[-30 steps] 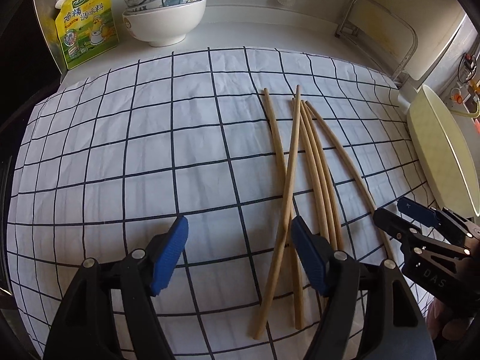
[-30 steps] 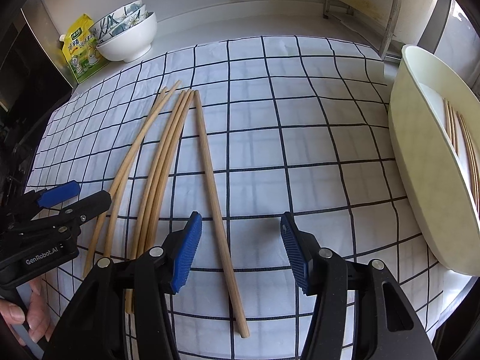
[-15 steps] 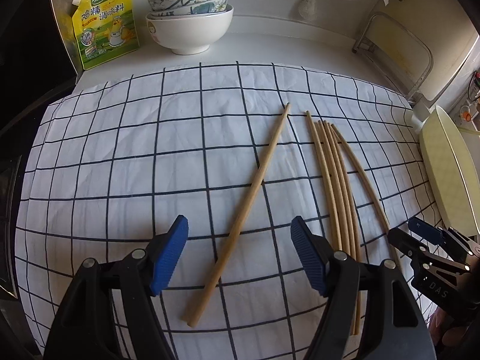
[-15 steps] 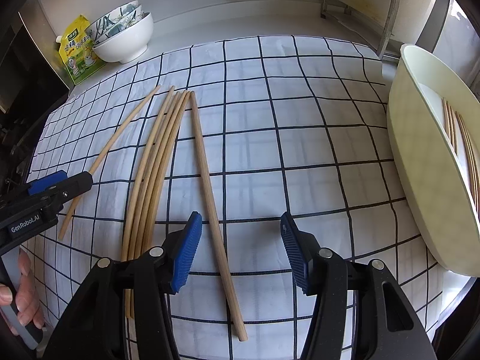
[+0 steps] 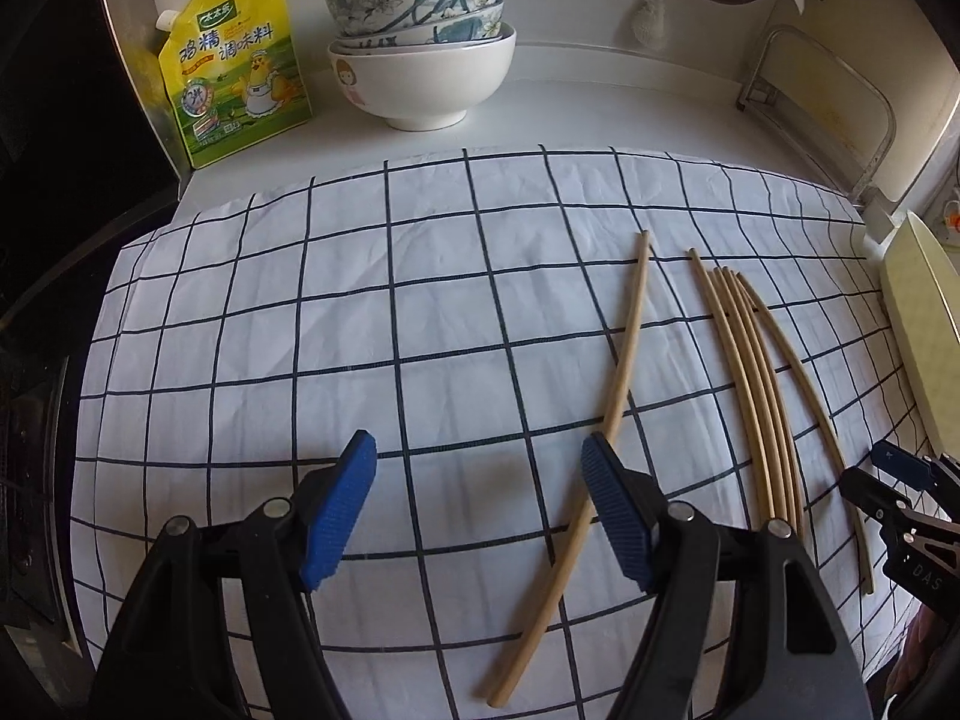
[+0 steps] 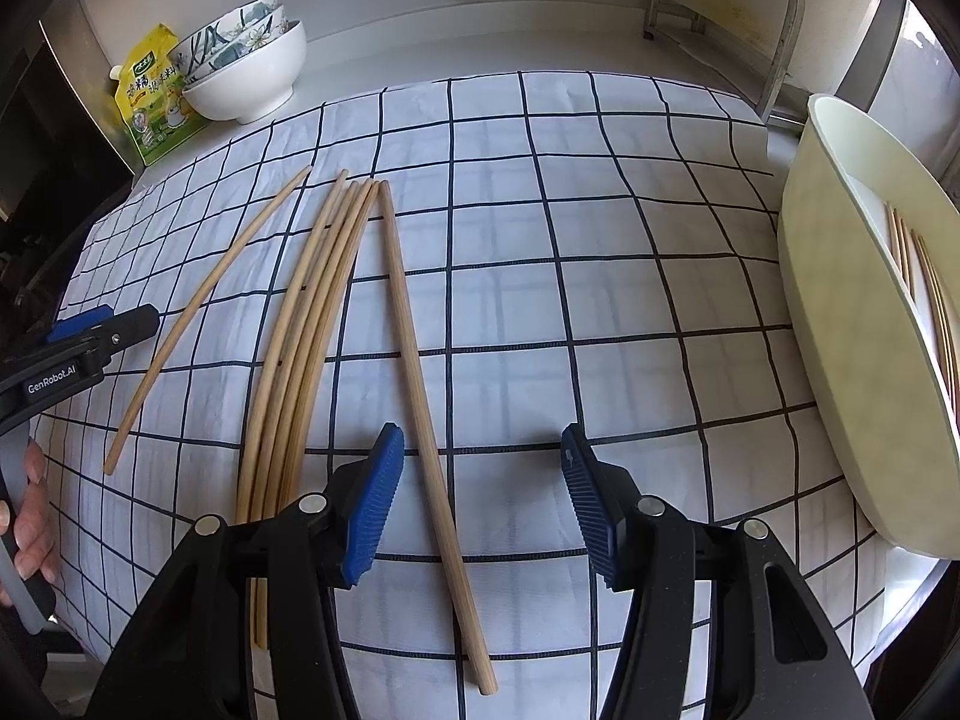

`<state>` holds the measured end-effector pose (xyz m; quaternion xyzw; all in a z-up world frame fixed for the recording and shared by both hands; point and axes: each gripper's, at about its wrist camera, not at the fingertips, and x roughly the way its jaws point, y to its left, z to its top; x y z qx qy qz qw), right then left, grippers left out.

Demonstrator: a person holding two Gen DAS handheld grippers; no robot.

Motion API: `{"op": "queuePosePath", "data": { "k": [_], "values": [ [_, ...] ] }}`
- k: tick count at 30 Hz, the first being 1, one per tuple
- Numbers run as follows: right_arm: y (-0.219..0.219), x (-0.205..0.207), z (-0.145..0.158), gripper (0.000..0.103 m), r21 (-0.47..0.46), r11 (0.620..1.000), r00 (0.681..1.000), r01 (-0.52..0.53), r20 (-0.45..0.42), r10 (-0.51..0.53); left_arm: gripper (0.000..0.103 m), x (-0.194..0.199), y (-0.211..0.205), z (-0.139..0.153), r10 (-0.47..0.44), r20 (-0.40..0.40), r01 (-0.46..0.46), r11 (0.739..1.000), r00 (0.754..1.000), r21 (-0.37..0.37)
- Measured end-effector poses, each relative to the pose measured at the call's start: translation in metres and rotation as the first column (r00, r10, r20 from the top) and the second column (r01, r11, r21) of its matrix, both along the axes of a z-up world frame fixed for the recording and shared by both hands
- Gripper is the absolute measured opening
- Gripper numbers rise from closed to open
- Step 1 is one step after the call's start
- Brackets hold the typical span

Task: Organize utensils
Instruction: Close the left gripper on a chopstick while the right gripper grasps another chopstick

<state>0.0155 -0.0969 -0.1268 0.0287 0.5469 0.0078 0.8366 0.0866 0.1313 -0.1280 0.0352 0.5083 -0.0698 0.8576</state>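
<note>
Several wooden chopsticks lie on a white checked cloth (image 5: 300,330). One lone chopstick (image 5: 606,414) lies apart on the left; it also shows in the right wrist view (image 6: 198,312). A bundle of chopsticks (image 6: 306,324) lies to its right, with one more chopstick (image 6: 420,384) beside it. My left gripper (image 5: 480,498) is open and empty, its right finger over the lone chopstick. My right gripper (image 6: 480,492) is open and empty, with that single chopstick passing between its fingers. A cream tray (image 6: 840,324) at the right holds several chopsticks (image 6: 924,288).
Stacked bowls (image 5: 420,60) and a yellow seasoning pouch (image 5: 234,60) stand at the back left. A metal rack (image 5: 822,102) stands at the back right. The cloth's front edge is near both grippers.
The lone chopstick, which lay crossed over the bundle, now lies apart to its left. My left gripper has shifted left; the right gripper has barely moved.
</note>
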Motion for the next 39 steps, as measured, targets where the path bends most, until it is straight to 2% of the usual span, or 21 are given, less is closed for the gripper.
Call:
{"op": "queuePosePath", "data": {
  "k": [3,8,15,23,26,28,29,34,36,38,39],
  "values": [
    [-0.001,0.002,0.001,0.052,0.000,1.000,1.000,0.000,0.002,0.000,0.070,-0.002,-0.006,0.004,-0.063,0.018,0.064,0.998,0.998,-0.015],
    [-0.001,0.003,0.001,0.052,0.000,1.000,1.000,0.000,-0.003,0.000,0.076,0.000,-0.016,0.004,-0.168,0.024,0.168,0.986,0.985,-0.016],
    [0.001,0.003,0.001,0.052,-0.033,0.999,1.000,0.006,0.018,-0.005,0.079,0.010,-0.020,-0.004,-0.216,0.030,0.215,0.976,0.976,0.025],
    [0.005,0.002,-0.001,0.052,-0.070,0.998,0.999,-0.007,0.035,0.010,0.081,0.011,-0.026,-0.017,-0.303,0.032,0.301,0.952,0.953,0.056],
    [0.008,0.001,-0.002,0.052,-0.092,0.996,0.999,-0.016,0.050,0.021,0.081,0.010,-0.027,-0.018,-0.316,0.040,0.314,0.948,0.948,0.047],
    [0.011,0.001,-0.002,0.049,-0.100,0.995,0.998,-0.029,0.059,0.035,0.080,0.008,-0.030,-0.018,-0.328,0.044,0.325,0.944,0.944,0.054],
    [0.013,0.001,-0.002,0.046,-0.095,0.995,0.997,-0.040,0.061,0.046,0.076,0.007,-0.031,-0.017,-0.335,0.047,0.333,0.941,0.941,0.055],
    [0.034,0.001,-0.001,0.008,-0.124,0.982,0.987,-0.144,0.049,0.151,0.051,0.003,-0.038,-0.015,-0.357,0.045,0.356,0.934,0.933,0.016],
    [0.037,0.003,-0.001,0.007,-0.130,0.980,0.986,-0.153,0.043,0.160,0.038,0.000,-0.043,-0.014,-0.374,0.044,0.374,0.927,0.926,0.012],
    [0.034,0.005,-0.001,0.007,-0.102,0.984,0.988,-0.145,0.040,0.150,0.014,-0.002,-0.047,-0.013,-0.388,0.033,0.388,0.922,0.921,0.009],
    [0.031,0.005,-0.001,0.007,-0.086,0.987,0.989,-0.137,0.039,0.140,0.007,-0.002,-0.050,-0.013,-0.391,0.024,0.391,0.920,0.920,0.006]
  ]
}}
